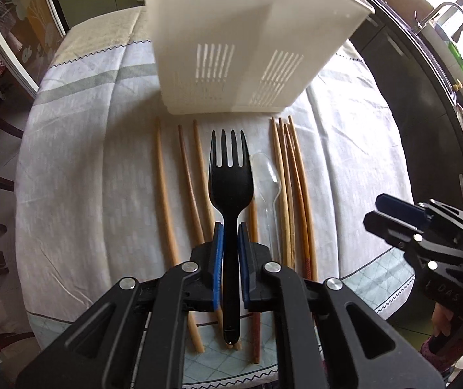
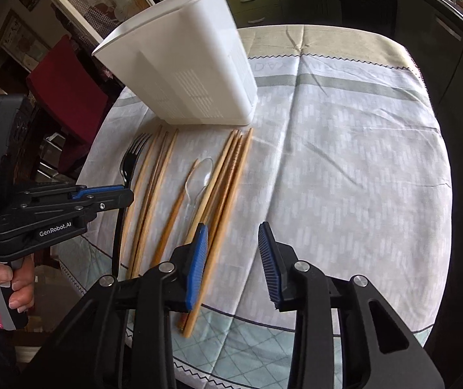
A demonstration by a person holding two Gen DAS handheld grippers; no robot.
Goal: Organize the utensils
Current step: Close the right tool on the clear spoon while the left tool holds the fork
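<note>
Cloth-covered bench (image 2: 344, 162), white utensil holder (image 1: 237, 42) upright at back. Chopsticks (image 1: 291, 194) and clear spoon (image 1: 265, 175) lying before it. Left gripper (image 1: 230, 243) fingers pinching black fork (image 1: 230, 175); right gripper (image 2: 233, 259) fingers spread, empty.

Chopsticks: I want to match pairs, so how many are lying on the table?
8 chopsticks. Three lie apart at the left, one lies just left of the clear spoon, and four are bunched right of the spoon. The bunch overlaps, so another may be hidden.
</note>
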